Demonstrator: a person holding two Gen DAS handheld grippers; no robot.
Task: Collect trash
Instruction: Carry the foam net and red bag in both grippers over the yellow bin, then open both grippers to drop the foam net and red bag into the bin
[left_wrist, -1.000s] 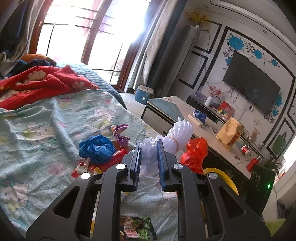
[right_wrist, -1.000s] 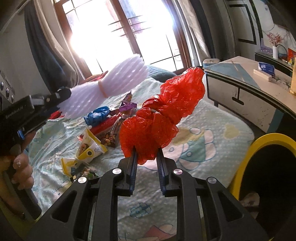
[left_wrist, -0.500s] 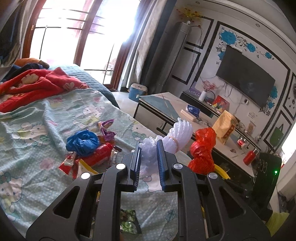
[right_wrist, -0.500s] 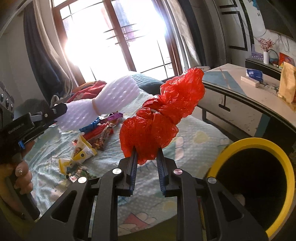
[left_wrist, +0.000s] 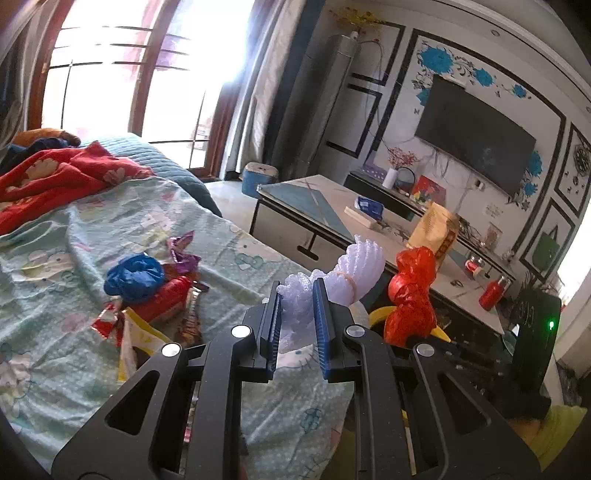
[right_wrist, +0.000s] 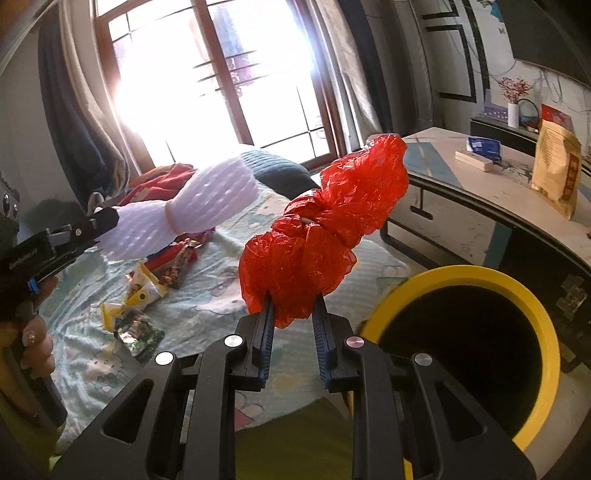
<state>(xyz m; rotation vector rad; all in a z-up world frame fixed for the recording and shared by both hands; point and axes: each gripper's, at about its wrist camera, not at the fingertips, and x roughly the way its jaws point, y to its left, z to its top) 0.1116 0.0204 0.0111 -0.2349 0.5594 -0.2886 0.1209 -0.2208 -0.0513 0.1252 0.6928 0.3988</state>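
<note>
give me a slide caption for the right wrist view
Right claw carries a red plastic bag toward the yellow-rimmed bin.

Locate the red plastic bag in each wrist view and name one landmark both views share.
Left wrist: red plastic bag right of centre, beyond the fingers.
Right wrist: centre, clamped in the right hand-held gripper.
Shared landmark: white foam net.

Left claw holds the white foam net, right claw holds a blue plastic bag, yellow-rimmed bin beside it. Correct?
Not quite. The right claw holds a red plastic bag, not blue, as the right wrist view shows. The rest stands: left claw on the white foam net, yellow-rimmed bin beside.
</note>
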